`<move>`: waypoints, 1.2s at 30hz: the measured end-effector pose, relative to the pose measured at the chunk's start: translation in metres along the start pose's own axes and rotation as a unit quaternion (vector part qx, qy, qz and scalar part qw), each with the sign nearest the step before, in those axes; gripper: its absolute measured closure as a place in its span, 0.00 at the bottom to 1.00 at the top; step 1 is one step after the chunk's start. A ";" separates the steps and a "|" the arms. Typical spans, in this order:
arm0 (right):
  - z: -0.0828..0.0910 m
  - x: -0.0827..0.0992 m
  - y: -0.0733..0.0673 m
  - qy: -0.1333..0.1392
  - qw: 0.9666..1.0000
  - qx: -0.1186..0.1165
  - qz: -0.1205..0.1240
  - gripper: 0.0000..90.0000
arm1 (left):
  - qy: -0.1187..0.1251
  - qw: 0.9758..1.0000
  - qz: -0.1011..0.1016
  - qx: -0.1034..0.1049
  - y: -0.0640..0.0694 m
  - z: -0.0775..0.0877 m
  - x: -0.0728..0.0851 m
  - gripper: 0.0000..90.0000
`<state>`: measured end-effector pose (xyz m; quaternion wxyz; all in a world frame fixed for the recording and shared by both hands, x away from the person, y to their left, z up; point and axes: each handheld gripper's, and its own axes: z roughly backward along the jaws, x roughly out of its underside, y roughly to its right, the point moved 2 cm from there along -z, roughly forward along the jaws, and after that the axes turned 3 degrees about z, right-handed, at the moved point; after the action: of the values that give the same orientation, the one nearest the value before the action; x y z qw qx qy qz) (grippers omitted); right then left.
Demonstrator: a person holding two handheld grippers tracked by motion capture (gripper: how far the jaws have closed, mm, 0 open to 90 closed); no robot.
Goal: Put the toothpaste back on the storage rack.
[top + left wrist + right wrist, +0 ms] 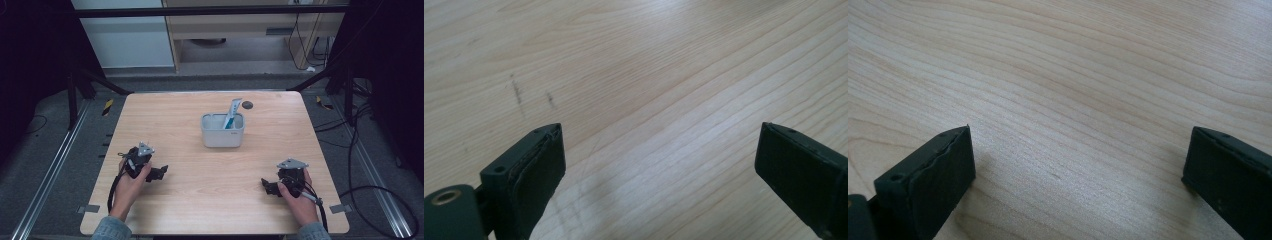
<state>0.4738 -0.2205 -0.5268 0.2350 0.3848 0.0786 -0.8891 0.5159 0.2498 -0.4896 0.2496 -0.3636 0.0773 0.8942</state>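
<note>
Toothpaste tube (pixel 232 114) stands tilted in grey bin (pixel 223 136), ahead between both empty, wide-open grippers, left gripper (pixel 159 173) and right gripper (pixel 267 186) about equally near

The right gripper (pixel 1078 165) holds its two black jaws wide apart, one rising from the lower left corner, the other from the lower right. Between and beyond them lies the pale wooden surface (pixel 1073 75), its grain running slantwise, with nothing held between the jaws.
</note>
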 end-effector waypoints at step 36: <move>0.000 0.000 0.000 0.000 1.000 -0.001 0.001 0.00 | -0.002 0.998 0.049 -0.033 -0.044 -0.006 0.028 0.06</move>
<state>0.4734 -0.2203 -0.5268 0.2360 0.3848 0.0794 -0.8888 0.5247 0.2968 -0.5117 0.1933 -0.3656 0.0651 0.9081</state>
